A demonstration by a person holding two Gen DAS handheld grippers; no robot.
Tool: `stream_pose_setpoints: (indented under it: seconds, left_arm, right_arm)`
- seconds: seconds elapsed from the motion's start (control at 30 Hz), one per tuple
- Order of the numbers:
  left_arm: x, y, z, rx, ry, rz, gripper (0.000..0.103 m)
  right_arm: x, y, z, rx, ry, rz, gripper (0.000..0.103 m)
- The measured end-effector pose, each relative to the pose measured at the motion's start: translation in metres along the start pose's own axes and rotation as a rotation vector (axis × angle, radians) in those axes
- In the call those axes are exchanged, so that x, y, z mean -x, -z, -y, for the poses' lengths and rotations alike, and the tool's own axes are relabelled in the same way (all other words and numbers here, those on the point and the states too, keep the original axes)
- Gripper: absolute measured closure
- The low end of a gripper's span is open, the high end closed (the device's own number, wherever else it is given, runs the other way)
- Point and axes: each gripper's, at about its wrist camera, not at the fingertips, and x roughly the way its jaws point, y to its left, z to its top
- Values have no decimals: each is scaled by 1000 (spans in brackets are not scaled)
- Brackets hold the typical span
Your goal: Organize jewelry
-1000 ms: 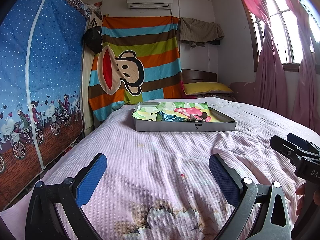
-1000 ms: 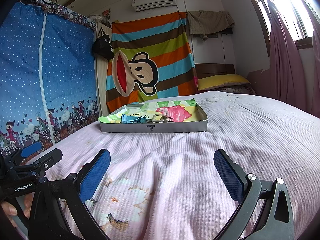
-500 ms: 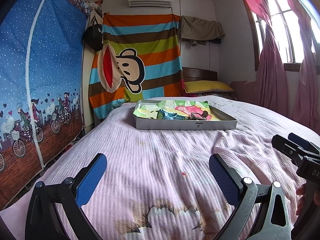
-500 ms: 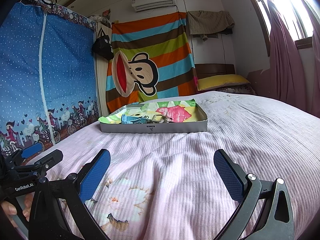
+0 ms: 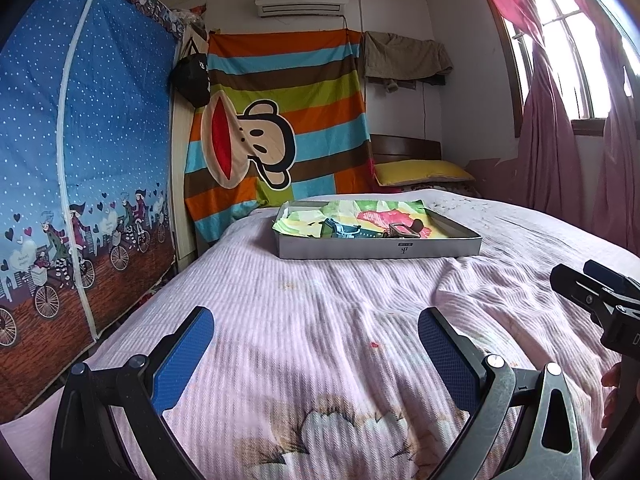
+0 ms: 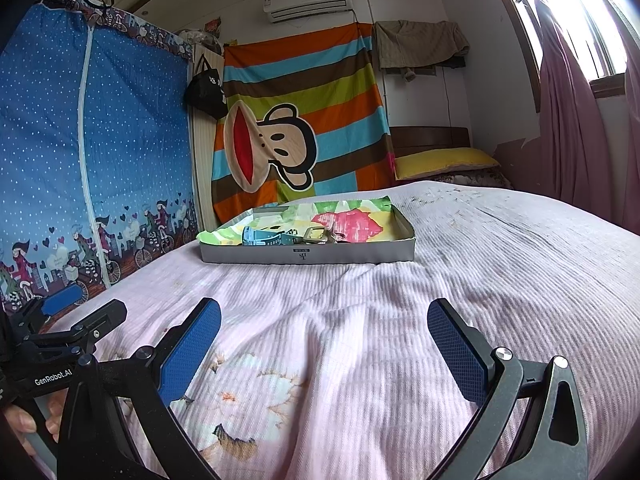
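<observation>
One grey tray [image 5: 379, 249], long side across my view, sits far up the bed [image 5: 320, 312] holding a blue strap [image 6: 266, 237] and a metal buckle piece [image 6: 316, 235], well beyond my left gripper [image 5: 316, 350] and right gripper [image 6: 324, 344], both with fingers spread apart and empty.

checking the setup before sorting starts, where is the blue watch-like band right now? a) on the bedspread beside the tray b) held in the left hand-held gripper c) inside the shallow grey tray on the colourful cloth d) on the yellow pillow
c: the blue band lies inside the grey tray on the colourful cloth; both hand-held grippers, left and right, are open and empty.
</observation>
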Motion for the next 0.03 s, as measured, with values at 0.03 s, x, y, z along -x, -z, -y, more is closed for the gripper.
stream_pose_setpoints:
  seconds: [0.03]
  left_arm:
    - [0, 0, 0, 0, -1, 0, 0]
  right_arm:
    - [0, 0, 0, 0, 0, 0, 2]
